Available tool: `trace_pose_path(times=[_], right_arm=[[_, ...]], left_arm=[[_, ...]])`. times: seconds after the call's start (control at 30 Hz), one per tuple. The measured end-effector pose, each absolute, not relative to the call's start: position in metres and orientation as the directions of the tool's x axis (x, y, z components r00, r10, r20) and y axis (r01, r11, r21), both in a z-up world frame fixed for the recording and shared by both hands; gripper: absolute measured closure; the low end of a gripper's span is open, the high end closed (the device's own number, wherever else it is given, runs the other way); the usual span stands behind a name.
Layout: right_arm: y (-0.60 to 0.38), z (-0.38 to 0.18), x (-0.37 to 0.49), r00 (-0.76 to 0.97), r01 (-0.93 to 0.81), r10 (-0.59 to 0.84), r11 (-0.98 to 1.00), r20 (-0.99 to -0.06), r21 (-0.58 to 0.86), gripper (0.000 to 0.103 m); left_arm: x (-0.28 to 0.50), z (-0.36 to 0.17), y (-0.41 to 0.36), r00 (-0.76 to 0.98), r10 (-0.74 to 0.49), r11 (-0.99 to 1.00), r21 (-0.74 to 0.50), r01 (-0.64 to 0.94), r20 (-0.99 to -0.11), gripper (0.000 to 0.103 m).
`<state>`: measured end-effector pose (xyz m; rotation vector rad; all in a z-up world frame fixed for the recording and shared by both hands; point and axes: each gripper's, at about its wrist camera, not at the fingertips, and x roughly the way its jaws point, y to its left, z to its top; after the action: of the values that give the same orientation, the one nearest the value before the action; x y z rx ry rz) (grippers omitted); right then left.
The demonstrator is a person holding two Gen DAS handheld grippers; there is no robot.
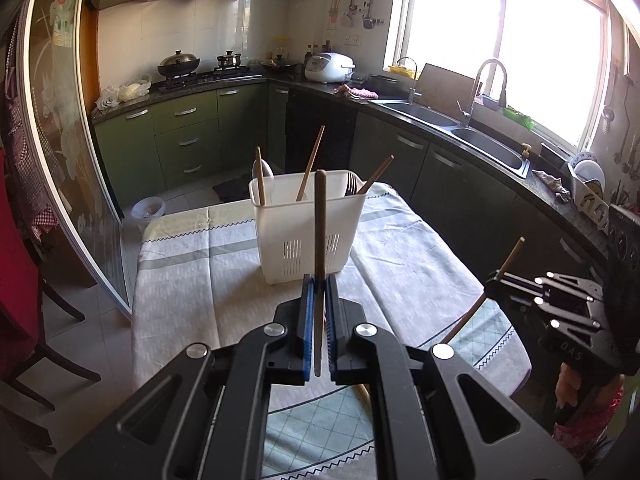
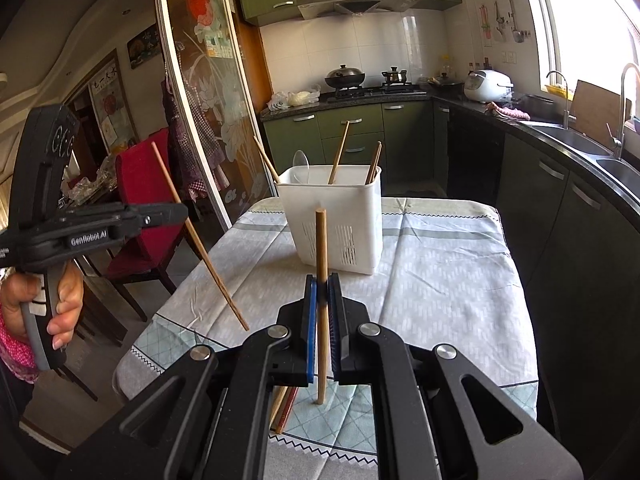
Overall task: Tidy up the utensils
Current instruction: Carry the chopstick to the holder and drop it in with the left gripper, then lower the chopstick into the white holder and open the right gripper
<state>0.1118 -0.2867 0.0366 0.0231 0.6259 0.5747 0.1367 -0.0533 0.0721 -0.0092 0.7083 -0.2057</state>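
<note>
A white utensil caddy point(image 1: 308, 228) stands on the cloth-covered table point(image 1: 408, 248), holding several chopsticks, a spoon and a fork. It also shows in the right wrist view point(image 2: 340, 220). My left gripper point(image 1: 319, 292) is shut on a dark chopstick point(image 1: 320, 220), held upright just in front of the caddy. My right gripper point(image 2: 323, 292) is shut on a light wooden chopstick point(image 2: 321, 264), held upright above the table short of the caddy. Each gripper shows in the other view: the right one point(image 1: 496, 280) at right, the left one point(image 2: 176, 212) at left.
More chopsticks point(image 2: 285, 408) lie on the table under my right gripper. A red chair point(image 2: 148, 208) stands left of the table. Kitchen counter with sink point(image 1: 488, 148) runs along the right, a sliding glass door point(image 2: 208, 92) stands at left.
</note>
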Motion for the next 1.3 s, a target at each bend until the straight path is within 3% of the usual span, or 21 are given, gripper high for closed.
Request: trace_pose_path(times=[0.47, 0.9, 1.0, 1.07, 1.3], right_arm=[[-0.301, 0.033, 0.116, 0.655, -0.5, 0.531, 0.838, -0.538, 0.22, 0.096], [-0.306, 0.034, 0.114, 0.644, -0.514, 0.545, 0.828, -0.536, 0.224, 0.096], [-0.304, 0.037, 0.116, 0.64, -0.515, 0.547, 0.827, -0.54, 0.226, 0.096], [-0.303, 0.043, 0.118, 0.646, -0.514, 0.544, 0.829, -0.536, 0.223, 0.096], [-0.294, 0.103, 0.131, 0.701, -0.532, 0.56, 0.823, -0.441, 0.199, 0.096]], left_arm=[[0.227, 0.178, -0.064, 0.85, -0.14, 0.99, -0.068, 0.123, -0.508, 0.097], [0.306, 0.119, -0.072, 0.793, -0.029, 0.999, 0.001, 0.038, -0.608, 0.097], [0.302, 0.114, -0.073, 0.797, -0.016, 0.999, 0.03, 0.043, -0.604, 0.088], [0.295, 0.118, -0.072, 0.807, -0.018, 0.999, 0.028, 0.043, -0.591, 0.074], [0.248, 0.139, -0.064, 0.848, -0.054, 0.997, 0.025, 0.078, -0.527, 0.073]])
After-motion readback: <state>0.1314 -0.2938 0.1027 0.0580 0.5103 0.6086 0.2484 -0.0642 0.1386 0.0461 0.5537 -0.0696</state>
